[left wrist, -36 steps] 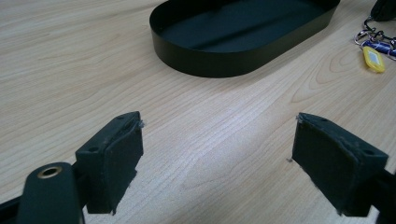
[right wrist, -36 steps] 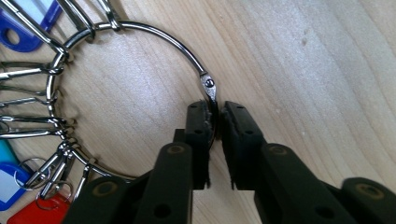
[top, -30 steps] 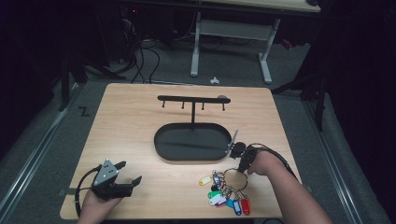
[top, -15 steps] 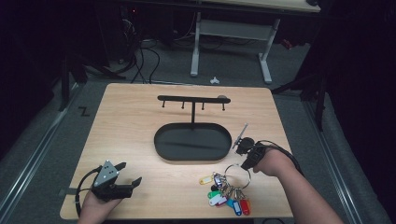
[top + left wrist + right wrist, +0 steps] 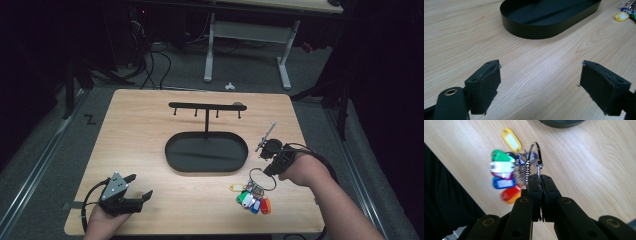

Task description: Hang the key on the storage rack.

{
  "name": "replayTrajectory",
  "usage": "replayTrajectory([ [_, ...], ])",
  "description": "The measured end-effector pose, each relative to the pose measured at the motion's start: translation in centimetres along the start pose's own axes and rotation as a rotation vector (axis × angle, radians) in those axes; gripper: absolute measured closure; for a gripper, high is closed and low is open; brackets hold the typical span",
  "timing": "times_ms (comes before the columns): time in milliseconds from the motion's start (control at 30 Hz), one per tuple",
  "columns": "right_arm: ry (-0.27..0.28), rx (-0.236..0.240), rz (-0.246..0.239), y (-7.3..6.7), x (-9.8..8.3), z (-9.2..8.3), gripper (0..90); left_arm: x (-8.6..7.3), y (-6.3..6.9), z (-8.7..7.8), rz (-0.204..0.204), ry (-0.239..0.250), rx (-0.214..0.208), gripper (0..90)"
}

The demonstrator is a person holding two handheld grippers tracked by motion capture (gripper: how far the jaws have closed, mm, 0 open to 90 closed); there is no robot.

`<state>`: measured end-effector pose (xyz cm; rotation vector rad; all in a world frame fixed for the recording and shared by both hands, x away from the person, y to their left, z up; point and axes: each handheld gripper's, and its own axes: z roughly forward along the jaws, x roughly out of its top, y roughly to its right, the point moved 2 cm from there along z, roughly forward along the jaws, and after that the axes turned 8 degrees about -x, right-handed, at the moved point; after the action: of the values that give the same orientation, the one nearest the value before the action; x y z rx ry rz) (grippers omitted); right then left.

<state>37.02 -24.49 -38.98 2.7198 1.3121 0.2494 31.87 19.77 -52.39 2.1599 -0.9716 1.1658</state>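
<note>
Right gripper point(image 5: 539, 178) pinched tight on the key ring point(image 5: 535, 157); left gripper point(image 5: 540, 87) gaping wide over bare wood.

Right jaws are closed flat on the metal ring, and the coloured key tags point(image 5: 505, 176) dangle off it, blurred, so the keys themselves are hard to make out. From above, the bunch point(image 5: 254, 197) sits at the table's point(image 5: 150, 145) near right, just short of the black oval tray point(image 5: 206, 152) with its hook rack point(image 5: 206, 106). Left gripper point(image 5: 131, 196) rests near left, well apart; its view cuts off the tray's far end point(image 5: 549, 27).
</note>
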Motion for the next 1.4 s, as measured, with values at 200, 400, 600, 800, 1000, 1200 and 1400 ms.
replayTrajectory([
  [200,-0.001,-0.027,0.013,0.4,0.1,-2.6,87.4,0.0,0.0,0.0,-0.001,-0.001,0.0,17.3],
  [400,-0.003,-0.052,0.019,0.8,0.6,-4.5,87.3,0.0,0.0,0.0,-0.001,-0.001,-0.002,17.4],
  [600,-0.006,-0.076,0.017,1.2,1.5,-5.9,87.4,0.0,-0.1,0.0,-0.001,0.0,-0.001,17.4],
  [800,-0.008,-0.095,0.01,1.7,2.8,-6.9,87.4,0.0,-0.1,-0.1,-0.004,-0.001,-0.004,17.5],
  [1000,0.002,-0.108,-0.003,1.9,4.5,-7.9,87.4,0.0,-0.1,-0.1,-0.003,0.002,-0.002,17.5],
  [1200,0.005,-0.113,-0.017,2.1,6.2,-8.7,87.4,0.0,-0.3,-0.1,-0.003,0.001,-0.001,17.6],
  [1400,0.014,-0.116,-0.021,2.5,8.0,-9.0,87.4,0.0,-0.3,-0.1,-0.003,0.003,0.0,17.6],
])
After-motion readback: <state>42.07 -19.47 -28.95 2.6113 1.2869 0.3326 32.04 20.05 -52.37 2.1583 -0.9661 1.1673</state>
